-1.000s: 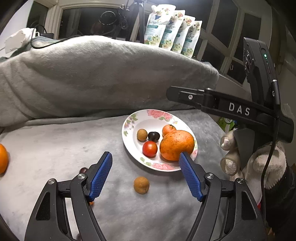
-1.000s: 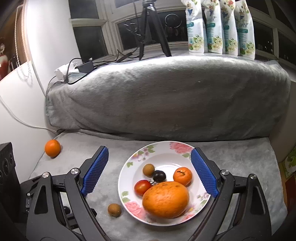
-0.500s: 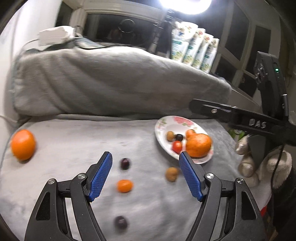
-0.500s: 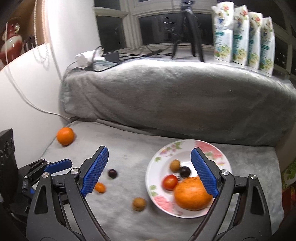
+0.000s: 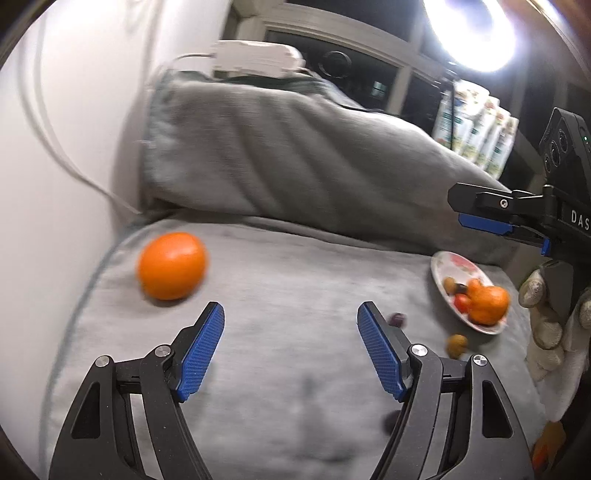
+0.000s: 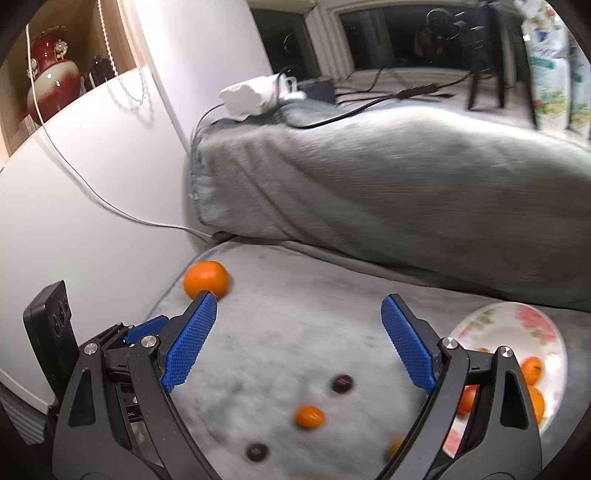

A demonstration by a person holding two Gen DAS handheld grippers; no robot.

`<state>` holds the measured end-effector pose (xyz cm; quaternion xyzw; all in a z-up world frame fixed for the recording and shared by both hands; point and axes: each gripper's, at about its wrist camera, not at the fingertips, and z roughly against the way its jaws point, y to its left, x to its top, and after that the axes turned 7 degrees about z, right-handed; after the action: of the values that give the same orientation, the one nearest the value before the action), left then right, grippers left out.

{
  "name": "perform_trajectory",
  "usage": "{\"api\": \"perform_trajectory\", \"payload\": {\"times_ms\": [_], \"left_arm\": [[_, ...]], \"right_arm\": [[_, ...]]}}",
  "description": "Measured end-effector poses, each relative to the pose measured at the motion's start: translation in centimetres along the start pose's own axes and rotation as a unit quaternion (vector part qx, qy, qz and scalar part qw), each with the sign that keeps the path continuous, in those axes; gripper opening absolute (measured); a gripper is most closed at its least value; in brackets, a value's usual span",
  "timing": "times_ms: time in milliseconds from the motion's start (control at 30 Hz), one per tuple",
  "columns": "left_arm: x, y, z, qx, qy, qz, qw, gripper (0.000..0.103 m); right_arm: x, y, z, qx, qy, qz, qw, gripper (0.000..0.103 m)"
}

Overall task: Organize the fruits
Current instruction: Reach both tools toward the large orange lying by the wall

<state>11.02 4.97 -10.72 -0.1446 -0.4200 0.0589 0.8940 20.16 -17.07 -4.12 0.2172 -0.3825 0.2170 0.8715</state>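
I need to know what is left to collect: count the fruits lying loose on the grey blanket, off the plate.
5: a large round orange far left, a dark plum, a small orange fruit, another dark plum, and a brownish fruit beside the plate. Others may be hidden behind the tongs.

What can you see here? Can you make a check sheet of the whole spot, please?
Surface: grey blanket, soft and wrinkly.
Job's things: big orange alone near the wall; floral plate with several fruits; small orange fruit and two dark fruits loose on the blanket.
Clutter: nothing seen on the blanket besides fruit.
Tongs: left tongs open, empty; right tongs open, empty.
Cables: white cable along the wall; black cables on the ledge.
Surroundings: covered cushion, dark window, red vase, bright lamp.
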Motion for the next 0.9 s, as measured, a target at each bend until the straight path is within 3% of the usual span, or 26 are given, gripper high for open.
{"api": "perform_trajectory", "payload": {"times_ms": [300,600,900], "left_arm": [[0.8,5.4,-1.4,0.049,-0.003,0.020,0.9986,0.075],[1.8,8.9,-4.1,0.037,0.020,0.069,0.9967,0.075],[2.0,10.6,-5.9,0.019,0.038,0.098,0.9943,0.074]], "right_arm": [[2.1,4.0,-7.2,0.096,0.039,-0.031,0.994,0.093],[2.3,6.4,-15.0,0.139,0.093,-0.076,0.983,0.092],[2.2,6.6,-20.7,0.156,0.127,-0.128,0.971,0.079]]}}
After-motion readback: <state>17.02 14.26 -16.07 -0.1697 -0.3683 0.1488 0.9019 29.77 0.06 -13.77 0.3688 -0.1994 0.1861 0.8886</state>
